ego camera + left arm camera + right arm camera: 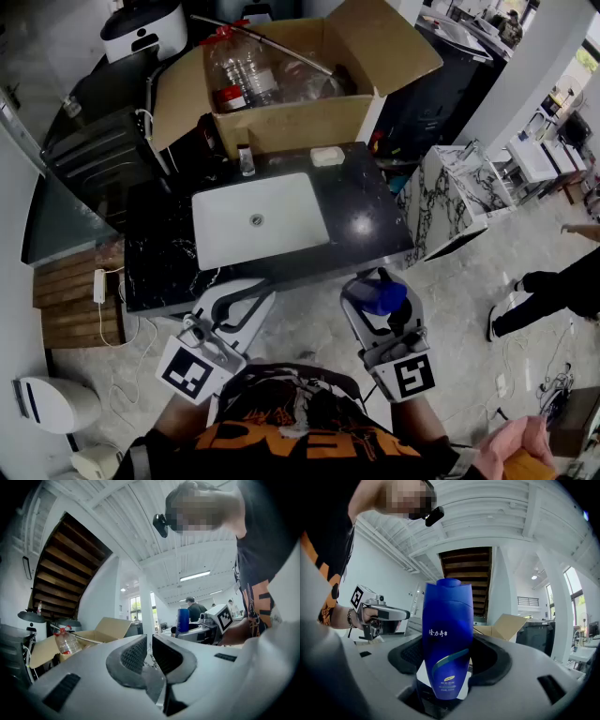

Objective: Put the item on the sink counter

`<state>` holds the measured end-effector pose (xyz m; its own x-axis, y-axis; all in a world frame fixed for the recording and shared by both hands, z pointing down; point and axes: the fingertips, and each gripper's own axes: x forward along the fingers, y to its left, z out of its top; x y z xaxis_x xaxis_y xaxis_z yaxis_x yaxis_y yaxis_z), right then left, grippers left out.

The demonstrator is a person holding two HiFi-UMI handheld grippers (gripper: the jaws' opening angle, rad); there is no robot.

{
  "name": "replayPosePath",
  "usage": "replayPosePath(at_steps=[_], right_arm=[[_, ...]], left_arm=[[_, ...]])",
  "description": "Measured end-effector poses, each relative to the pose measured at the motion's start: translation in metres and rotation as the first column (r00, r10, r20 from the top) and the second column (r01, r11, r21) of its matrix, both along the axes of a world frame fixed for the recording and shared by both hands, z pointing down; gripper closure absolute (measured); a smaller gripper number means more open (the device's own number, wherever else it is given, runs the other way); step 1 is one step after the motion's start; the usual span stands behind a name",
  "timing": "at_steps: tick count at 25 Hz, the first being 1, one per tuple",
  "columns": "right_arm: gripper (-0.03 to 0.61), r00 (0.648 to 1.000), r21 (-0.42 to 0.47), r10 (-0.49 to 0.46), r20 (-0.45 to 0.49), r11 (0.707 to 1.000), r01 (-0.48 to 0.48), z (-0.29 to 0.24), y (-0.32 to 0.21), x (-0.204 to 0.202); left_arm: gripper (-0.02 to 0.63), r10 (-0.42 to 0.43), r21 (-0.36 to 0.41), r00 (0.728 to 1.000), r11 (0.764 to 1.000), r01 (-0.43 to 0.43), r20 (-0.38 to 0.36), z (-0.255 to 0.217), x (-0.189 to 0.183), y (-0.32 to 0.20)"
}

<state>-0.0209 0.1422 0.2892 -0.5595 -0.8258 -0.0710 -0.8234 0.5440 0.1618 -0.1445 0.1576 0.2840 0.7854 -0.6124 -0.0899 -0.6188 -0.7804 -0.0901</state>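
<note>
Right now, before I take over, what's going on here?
A person stands at the black sink counter with a gripper in each hand. The right gripper has its jaws clamped on an upright blue bottle, held just short of the counter's near edge. The left gripper is level beside it, its jaws almost together with nothing between them. The bottle is not yet on the counter.

Head view dim, glare on sink counter (361,220); gripper views fisheye w/ dark corners, bright ceiling light (194,576).
</note>
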Motion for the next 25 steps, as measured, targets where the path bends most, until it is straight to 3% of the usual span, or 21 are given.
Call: replayPosePath(at_steps=[25], right_arm=[[0.288,0.992,-0.024,0.106,0.063,0.994,-0.105,-0.008,0.033,-0.059]], left_arm=[[0.571,0.067,-0.017,0.997,0.998,-0.067,-0.039,0.003,-0.096,0.036]])
